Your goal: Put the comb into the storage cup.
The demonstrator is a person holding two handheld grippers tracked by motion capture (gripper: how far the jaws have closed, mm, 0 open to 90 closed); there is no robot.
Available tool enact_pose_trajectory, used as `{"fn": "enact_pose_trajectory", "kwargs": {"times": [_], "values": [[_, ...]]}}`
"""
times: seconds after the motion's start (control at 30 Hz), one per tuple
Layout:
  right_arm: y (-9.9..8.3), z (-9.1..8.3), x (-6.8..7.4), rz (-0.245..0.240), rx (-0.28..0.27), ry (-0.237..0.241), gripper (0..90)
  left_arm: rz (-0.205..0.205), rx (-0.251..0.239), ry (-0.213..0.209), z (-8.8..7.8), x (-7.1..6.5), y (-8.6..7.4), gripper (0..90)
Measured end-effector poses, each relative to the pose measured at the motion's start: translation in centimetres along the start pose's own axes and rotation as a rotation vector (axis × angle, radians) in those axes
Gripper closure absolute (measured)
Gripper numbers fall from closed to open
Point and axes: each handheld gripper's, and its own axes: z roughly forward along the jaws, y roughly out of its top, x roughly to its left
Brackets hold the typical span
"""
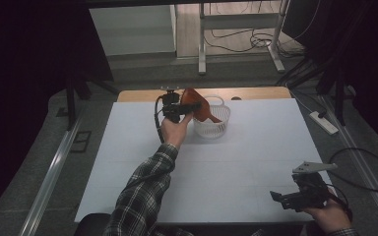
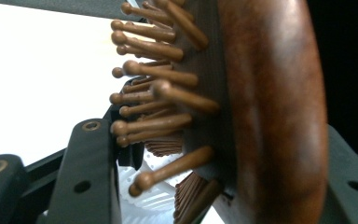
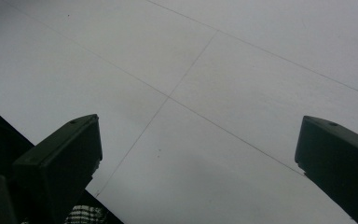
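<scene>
One wooden hairbrush hangs over one white basket near the far edge of the white tabletop, its lower end dipping inside the basket's rim. The left gripper has its two jaws set either side of the brush head; in the left gripper view the knobbed bristles point toward one jaw and the smooth brown back lies against the other, so the brush sits between them, though I cannot tell how firmly they press. The right gripper rests low at the near right corner of the tabletop, well apart from the basket, its two jaws spread wide with bare tabletop between them
</scene>
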Motion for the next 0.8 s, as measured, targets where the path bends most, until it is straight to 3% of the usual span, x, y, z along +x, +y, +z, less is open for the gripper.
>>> {"fn": "enact_pose_trajectory", "kwargs": {"times": [0.17, 0.33, 0.8], "values": [[0.01, 0.02, 0.00, 0.000, 0.002, 0.000, 0.8, 0.005, 0.007, 0.022, 0.03, 0.20, -0.09, 42.9], [0.00, 0.01, 0.00, 0.001, 0.001, -0.002, 0.8, 0.035, 0.021, 0.056, 0.10, -0.16, 0.03, 39.3], [-0.04, -0.11, 0.02, -0.010, -0.011, 0.010, 0.0, 0.050, 0.046, 0.037, -0.13, 0.18, 0.52, 30.8]]}}
